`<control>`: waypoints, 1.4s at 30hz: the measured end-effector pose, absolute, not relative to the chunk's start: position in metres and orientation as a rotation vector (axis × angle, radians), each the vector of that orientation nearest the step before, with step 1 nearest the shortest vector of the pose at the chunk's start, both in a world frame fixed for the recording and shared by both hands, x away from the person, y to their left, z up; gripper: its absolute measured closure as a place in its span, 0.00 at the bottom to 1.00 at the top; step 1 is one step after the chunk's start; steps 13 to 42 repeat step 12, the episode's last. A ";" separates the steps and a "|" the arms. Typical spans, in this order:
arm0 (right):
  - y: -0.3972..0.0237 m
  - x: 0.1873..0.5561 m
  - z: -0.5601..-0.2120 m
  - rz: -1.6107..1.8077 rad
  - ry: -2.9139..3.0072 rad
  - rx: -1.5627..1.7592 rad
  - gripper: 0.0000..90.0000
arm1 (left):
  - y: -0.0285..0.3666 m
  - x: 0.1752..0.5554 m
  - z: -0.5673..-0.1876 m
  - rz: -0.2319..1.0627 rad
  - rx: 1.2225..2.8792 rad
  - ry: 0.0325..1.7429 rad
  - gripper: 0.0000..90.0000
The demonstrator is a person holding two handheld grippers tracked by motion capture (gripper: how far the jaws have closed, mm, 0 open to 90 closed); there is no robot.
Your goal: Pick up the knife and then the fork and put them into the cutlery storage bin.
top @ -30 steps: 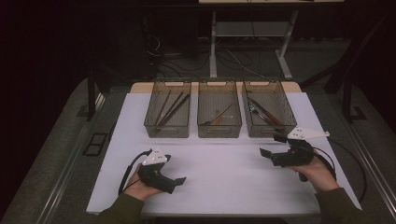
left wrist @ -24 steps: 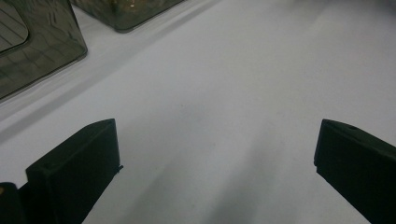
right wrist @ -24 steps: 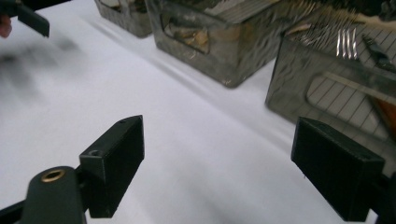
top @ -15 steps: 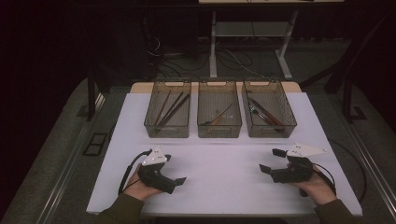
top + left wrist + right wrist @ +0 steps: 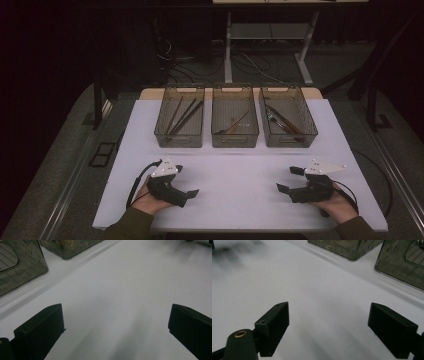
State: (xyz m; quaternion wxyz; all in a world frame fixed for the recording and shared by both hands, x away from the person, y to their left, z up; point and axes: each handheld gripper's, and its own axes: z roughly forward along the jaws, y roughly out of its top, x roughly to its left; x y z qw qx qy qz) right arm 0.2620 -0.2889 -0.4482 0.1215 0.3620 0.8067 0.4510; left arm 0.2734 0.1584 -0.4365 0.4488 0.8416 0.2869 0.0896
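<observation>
Both grippers rest low on the white rectangular counter (image 5: 240, 165), near its front edge. The left gripper (image 5: 187, 192), a black two-jaw tool w/ a grey three-cornered plate on top, sits in the person's left hand (image 5: 150, 200); its jaws stand wide apart w/ nothing between them, just bare white surface (plain in the left gripper view). The right gripper (image 5: 290, 180), same make, lies in the right hand (image 5: 337, 207), jaws likewise spread and empty.

Open room: a broad bare stretch of counter lies between the two grippers and ahead of them, up to a row of three smoky transparent plastic bins. The left bin (image 5: 180, 122) holds long dark sticks, the middle bin (image 5: 235, 122) a slim brownish tool, the right bin (image 5: 288, 120) several mixed utensils. All three sit well ahead of both grippers, close to the counter's far edge. The counter's side edges are near each gripper's outer side.

Vs. a sec ago: the right gripper has come down and back toward the front edge; the left one hasn't moved. Bins unchanged.
</observation>
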 end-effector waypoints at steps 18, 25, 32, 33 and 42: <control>-0.289 0.261 -0.447 1.317 2.359 1.044 0.19 | 0.158 0.274 -0.437 0.227 2.086 0.704 0.00; -0.289 0.261 -0.447 1.317 2.359 1.044 0.19 | 0.158 0.274 -0.437 0.227 2.086 0.704 0.00; -0.289 0.261 -0.447 1.317 2.359 1.044 0.19 | 0.158 0.274 -0.437 0.227 2.086 0.704 0.00; -0.289 0.261 -0.447 1.317 2.359 1.044 0.19 | 0.158 0.274 -0.437 0.227 2.086 0.704 0.00; -0.289 0.261 -0.447 1.317 2.359 1.044 0.19 | 0.158 0.274 -0.437 0.227 2.086 0.704 0.00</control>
